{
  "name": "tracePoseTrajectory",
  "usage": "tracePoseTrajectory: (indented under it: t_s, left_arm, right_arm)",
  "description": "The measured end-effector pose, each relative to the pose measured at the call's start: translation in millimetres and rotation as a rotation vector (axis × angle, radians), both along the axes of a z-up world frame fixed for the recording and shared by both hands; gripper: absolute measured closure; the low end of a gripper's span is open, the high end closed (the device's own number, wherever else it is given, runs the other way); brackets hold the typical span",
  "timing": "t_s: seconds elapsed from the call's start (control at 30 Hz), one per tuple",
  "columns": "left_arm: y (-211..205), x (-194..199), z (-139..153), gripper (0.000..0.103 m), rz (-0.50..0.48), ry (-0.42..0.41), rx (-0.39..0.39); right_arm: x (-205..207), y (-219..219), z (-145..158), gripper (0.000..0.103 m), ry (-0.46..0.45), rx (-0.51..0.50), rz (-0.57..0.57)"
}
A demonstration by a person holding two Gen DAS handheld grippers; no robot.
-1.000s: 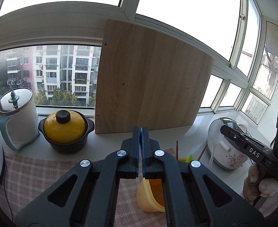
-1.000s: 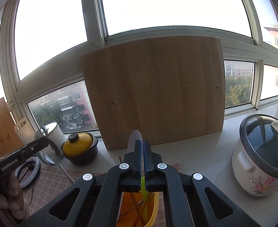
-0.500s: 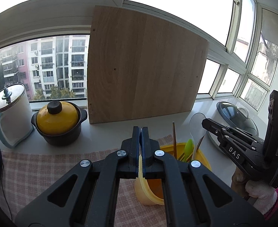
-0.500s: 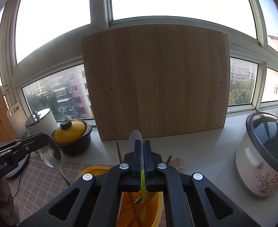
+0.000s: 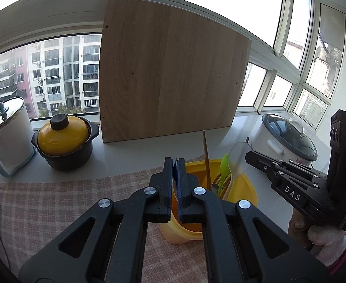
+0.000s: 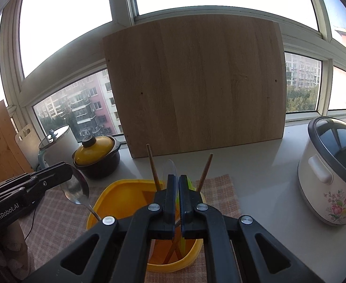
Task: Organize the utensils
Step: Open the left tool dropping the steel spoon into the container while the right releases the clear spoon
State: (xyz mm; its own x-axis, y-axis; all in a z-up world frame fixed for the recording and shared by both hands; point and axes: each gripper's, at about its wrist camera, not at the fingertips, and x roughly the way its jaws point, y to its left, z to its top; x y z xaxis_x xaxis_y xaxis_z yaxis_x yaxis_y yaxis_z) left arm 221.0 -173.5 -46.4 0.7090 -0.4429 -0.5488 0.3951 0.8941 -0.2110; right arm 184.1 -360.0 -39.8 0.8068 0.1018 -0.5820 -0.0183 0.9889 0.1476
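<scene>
A square yellow plastic holder is sitting on the pink checked cloth, already carrying two wooden chopsticks, a lime-green plastic utensil and a fork. The left gripper is pinching the handle of a shiny metal spoon, bowl up, handle slanting down toward the holder's left rim; it looks nearly inside, so I judge lowering along that axis comes next. The right gripper is poised directly above the holder, jaws nearly together on a translucent, clear-bowled spoon. Whether it is actually gripping is hard to tell. Both handles' lower ends are hidden behind the fingers.
</scene>
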Motion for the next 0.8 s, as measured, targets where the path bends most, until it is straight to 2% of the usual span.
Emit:
tracePoseTrajectory:
  t_s: [0.37, 0.43, 0.47, 0.5, 0.53, 0.63, 0.7, 0.73, 0.8]
  left_arm:
    - [-3, -2, -4, 0.101, -0.039, 0.047, -0.004]
    - [-2, -3, -3, 0.093, -0.046, 0.051, -0.006]
    - [-2, -5, -3, 0.09, -0.047, 0.051, -0.009]
    - [-1, -6, -1, 0.083, -0.047, 0.049, -0.01]
    - [1, -8, 0, 0.079, -0.044, 0.043, -0.011]
    - [7, -12, 4, 0.078, -0.041, 0.035, -0.015]
    - [12, -15, 4, 0.076, -0.04, 0.037, -0.008]
    - [14, -17, 4, 0.07, -0.038, 0.036, -0.005]
    - [20, -21, 4, 0.058, -0.032, 0.034, -0.003]
  right_arm:
    - [-8, -3, -5, 0.1, 0.037, 0.037, 0.014]
    - [-11, -2, -4, 0.088, 0.032, 0.041, 0.018]
    - [-13, -3, -3, 0.074, 0.027, 0.045, 0.017]
    - [-15, -4, -2, 0.07, 0.022, 0.047, 0.015]
    - [-16, -4, -1, 0.07, 0.022, 0.044, 0.013]
    - [-20, -6, 0, 0.068, 0.022, 0.049, 0.006]
    - [-25, -9, 1, 0.052, 0.018, 0.056, 0.0]
    - [-29, -10, 2, 0.048, 0.013, 0.059, -0.002]
    - [-36, -12, 4, 0.031, 0.0, 0.055, -0.009]
